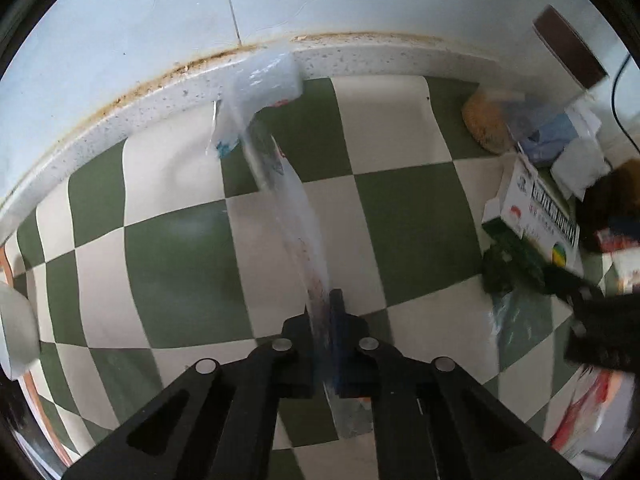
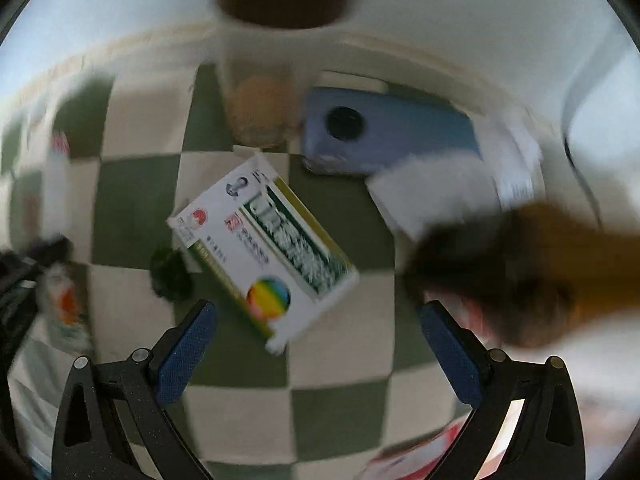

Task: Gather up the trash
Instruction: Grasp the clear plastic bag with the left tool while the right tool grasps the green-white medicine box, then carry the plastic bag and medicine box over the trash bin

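Cloth [image 1: 400, 208]: we worked over a green-and-white checked cloth that ran back to the wall.
Clutter: a jar [image 2: 260, 112], a blue pouch [image 2: 392, 136] and a blurred brown object [image 2: 520, 272] crowded the far right corner.
Box [image 2: 264, 256]: the white-and-green box lay flat on the cloth, just ahead of our right claw, with a dark crumpled scrap [image 2: 170, 276] beside it.
Wrapper [image 1: 288, 200]: our left claw [image 1: 326, 320] was clenched on a long clear wrapper that hung forward, above the cloth.
Right claw [image 2: 316, 344]: released, jaws wide, holding nothing.
Risk: we judged the thin wrapper could slip out, since only its end was pinched.
Risk: the right view was blurred, so a hasty close could nudge the box aside, or catch the cloth.
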